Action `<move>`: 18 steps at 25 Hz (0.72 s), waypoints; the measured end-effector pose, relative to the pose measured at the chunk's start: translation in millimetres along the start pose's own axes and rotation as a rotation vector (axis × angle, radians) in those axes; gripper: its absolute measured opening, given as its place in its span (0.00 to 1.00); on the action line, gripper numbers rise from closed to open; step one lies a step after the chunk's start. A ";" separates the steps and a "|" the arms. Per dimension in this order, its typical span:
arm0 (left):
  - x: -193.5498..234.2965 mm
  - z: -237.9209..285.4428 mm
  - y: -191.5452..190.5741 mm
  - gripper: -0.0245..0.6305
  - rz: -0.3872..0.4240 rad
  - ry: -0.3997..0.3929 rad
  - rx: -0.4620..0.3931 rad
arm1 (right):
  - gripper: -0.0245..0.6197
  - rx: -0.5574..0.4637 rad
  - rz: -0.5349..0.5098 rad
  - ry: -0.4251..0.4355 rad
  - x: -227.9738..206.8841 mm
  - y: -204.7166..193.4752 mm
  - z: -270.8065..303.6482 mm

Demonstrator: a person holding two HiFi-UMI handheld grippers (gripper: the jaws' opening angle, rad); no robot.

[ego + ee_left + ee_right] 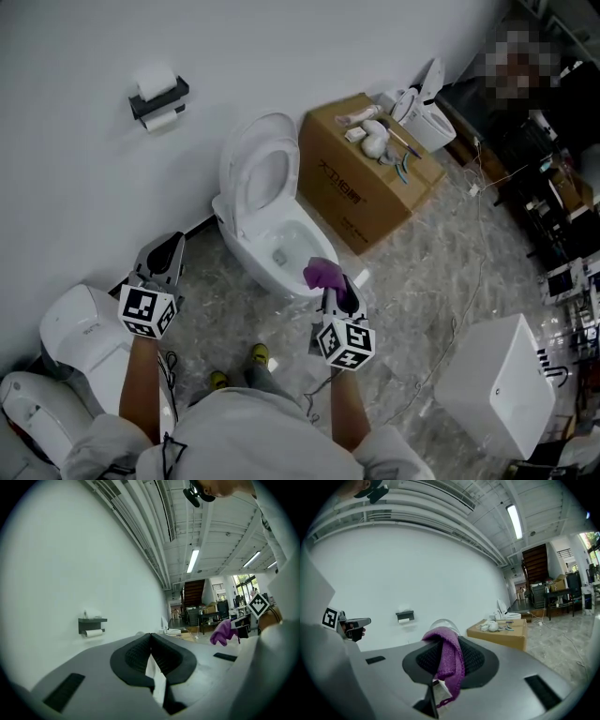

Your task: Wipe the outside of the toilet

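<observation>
A white toilet [272, 234] with its lid up stands against the wall, in the middle of the head view. My right gripper [336, 287] hovers above the bowl's front rim, shut on a purple cloth [322, 273] that drapes over its jaws [449, 660]. My left gripper [161, 261] is held to the left of the toilet, apart from it, jaws shut with nothing between them [151, 641]. Only the top of the toilet lid [440, 623] shows past the cloth in the right gripper view.
A cardboard box [367, 173] with small items on top stands right of the toilet. A toilet paper holder [157, 101] hangs on the wall. Other white toilets sit at lower left [80, 328] and behind the box [424, 112]. A white cabinet [502, 384] stands at right; cables cross the floor.
</observation>
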State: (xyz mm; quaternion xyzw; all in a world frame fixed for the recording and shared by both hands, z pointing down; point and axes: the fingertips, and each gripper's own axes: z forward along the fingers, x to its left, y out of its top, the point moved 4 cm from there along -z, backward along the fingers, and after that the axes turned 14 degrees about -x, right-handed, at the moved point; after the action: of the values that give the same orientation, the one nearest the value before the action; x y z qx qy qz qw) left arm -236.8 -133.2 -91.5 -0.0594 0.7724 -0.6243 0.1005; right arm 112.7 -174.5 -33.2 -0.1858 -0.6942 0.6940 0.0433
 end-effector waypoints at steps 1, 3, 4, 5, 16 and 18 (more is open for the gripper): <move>0.4 -4.3 3.3 0.06 0.004 -0.002 -0.003 | 0.17 -0.005 0.001 -0.002 2.8 2.2 -4.2; 1.3 -12.0 9.8 0.06 0.009 -0.004 -0.012 | 0.17 -0.017 0.001 -0.006 7.9 6.5 -12.9; 1.6 -15.3 13.1 0.06 0.011 -0.002 -0.018 | 0.17 -0.024 -0.001 -0.004 10.3 9.1 -16.7; 1.6 -18.3 16.6 0.06 0.013 -0.001 -0.025 | 0.17 -0.031 -0.004 0.000 12.8 11.7 -20.3; -14.7 -45.9 41.1 0.06 0.041 -0.022 -0.059 | 0.17 -0.074 -0.011 0.006 26.3 28.7 -56.6; -17.2 -50.5 42.4 0.06 0.046 -0.028 -0.058 | 0.17 -0.079 -0.009 0.008 29.1 28.6 -61.9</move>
State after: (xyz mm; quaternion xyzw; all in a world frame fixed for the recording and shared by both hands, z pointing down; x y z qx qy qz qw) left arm -230.2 -72.2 -121.4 -0.0530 0.7898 -0.5983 0.1239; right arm 111.0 -107.5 -65.0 -0.1871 -0.7216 0.6653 0.0416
